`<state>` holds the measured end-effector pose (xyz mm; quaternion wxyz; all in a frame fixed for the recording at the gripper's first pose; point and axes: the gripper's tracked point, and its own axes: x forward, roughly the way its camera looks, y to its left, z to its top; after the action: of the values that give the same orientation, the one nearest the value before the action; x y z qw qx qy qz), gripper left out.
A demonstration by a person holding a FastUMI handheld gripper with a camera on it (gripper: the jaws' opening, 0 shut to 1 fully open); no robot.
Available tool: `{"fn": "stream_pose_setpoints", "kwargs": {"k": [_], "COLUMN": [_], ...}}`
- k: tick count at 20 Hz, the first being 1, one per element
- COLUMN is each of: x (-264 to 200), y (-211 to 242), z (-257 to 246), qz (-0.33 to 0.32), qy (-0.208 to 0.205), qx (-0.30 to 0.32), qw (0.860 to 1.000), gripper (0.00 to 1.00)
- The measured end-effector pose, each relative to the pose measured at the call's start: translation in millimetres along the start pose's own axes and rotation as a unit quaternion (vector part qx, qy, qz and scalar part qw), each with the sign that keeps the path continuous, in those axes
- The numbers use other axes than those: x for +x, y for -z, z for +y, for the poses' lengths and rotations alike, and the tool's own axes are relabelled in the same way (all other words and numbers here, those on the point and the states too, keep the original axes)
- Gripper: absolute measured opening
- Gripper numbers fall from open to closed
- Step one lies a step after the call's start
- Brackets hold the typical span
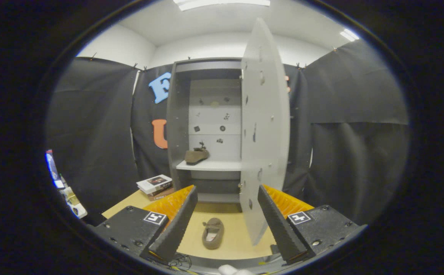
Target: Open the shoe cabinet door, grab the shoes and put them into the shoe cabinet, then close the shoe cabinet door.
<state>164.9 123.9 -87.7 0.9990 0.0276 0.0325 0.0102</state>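
Tongs (227, 217) stand wide apart and hold nothing, their two fingers (176, 225) angled outward over a tan table (237, 238). Between the fingers, on the table just ahead, lies one brown shoe (213, 233), its opening facing up and its toe pointing away toward the cabinet. It touches neither finger.

Beyond the shoe stands a grey shoe cabinet (206, 126) with its door (264, 130) swung open toward the tongs, hinged on the cabinet's right side so that the door's edge comes down to the table close to the right finger. Small holes and fittings dot the door's inner face.

Inside the cabinet, on a pale shelf (210, 165), rests a second brown shoe (196, 156), set toward the left part of the shelf with its toe pointing right. Dark small marks are scattered over the cabinet's back panel above it. A lower compartment sits beneath the shelf.

To the left of the cabinet's foot, on the table, lies a small stack of books (155, 186). Black cloth hangs behind and to both sides of the cabinet, and a strip light (222, 3) glows in the white ceiling.
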Motion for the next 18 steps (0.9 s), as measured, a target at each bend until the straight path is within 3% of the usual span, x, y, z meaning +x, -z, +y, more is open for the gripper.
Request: {"fn": "stream_pose_setpoints", "kwargs": {"k": [5,9,18], "x": [55.2,101.2,224.9], "y": [95.3,183.4,316.3], "z": [55.8,78.1,77.2], "qz": [0.067,0.155,0.267], "qy": [-0.032,-0.050,-0.012], "qx": [0.004,0.033,0.068], "qw": [0.997,0.986,0.961], "gripper": [1.00,1.00,1.00]}}
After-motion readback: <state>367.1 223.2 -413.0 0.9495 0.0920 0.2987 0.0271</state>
